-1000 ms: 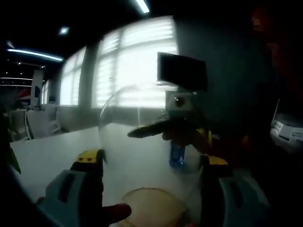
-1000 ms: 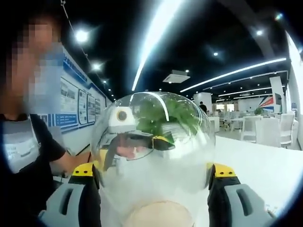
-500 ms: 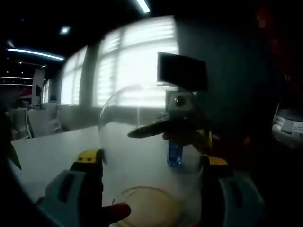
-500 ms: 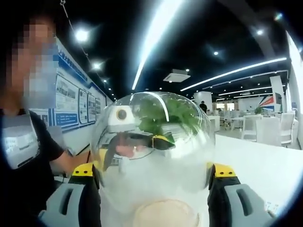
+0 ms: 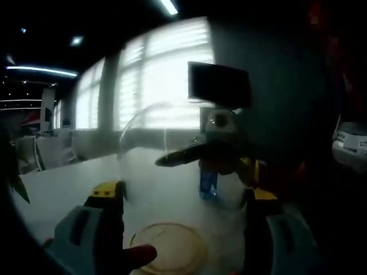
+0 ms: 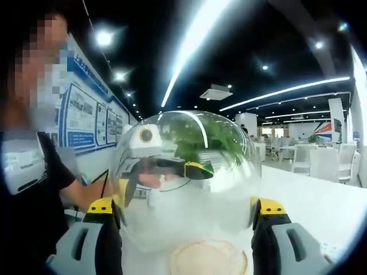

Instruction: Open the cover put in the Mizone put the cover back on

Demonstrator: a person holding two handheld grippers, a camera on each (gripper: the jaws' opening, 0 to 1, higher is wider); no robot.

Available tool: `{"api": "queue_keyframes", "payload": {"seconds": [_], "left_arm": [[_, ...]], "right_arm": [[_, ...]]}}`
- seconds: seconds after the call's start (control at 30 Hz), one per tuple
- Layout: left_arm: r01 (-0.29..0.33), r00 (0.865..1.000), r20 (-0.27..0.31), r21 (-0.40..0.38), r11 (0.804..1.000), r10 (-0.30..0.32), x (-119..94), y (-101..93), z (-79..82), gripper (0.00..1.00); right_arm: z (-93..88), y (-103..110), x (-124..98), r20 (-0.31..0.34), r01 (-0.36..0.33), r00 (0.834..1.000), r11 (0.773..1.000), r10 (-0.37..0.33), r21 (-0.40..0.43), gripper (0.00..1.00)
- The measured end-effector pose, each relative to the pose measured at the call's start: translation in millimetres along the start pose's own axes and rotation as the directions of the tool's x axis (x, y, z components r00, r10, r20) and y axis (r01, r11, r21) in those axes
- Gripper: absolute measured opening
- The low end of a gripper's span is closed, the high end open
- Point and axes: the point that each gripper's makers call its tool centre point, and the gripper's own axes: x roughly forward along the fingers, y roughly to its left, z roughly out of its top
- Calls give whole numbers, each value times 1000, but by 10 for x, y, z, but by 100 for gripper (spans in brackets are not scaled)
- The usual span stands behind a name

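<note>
Right now both grippers clamp the clear dome cover [image 6: 183, 177] from opposite sides, my left gripper [image 5: 180, 229] and right gripper [image 6: 183, 229] each pressing its wall. I judge a level, even lift is best, keeping clear of the disc base [image 6: 209, 258]. Beyond the glass a blue Mizone [image 5: 208, 182] stands on the table [image 5: 63, 183], blurred; glare hides the cover's rim

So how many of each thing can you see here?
Clear dome cover: 1
Round wooden base: 1
Blue bottle: 1
Grippers, left and right: 2
White table: 1
Total: 6
</note>
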Motion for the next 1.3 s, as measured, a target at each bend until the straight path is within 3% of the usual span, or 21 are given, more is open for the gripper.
{"api": "queue_keyframes", "payload": {"seconds": [0.7,0.97,1.3], "left_arm": [[-33,999,18,73,997,32,-136,-334,-40,77],[-41,998,49,57,998,38,-194,-397,-37,77],[-43,998,48,57,997,41,-237,-514,-55,77]], "right_arm": [[-21,314,-98,11,-31,999,995,32,-91,90],[-6,380,-112,30,-36,999,997,38,-72,90],[-18,499,-169,45,-38,998,998,40,-54,89]]}}
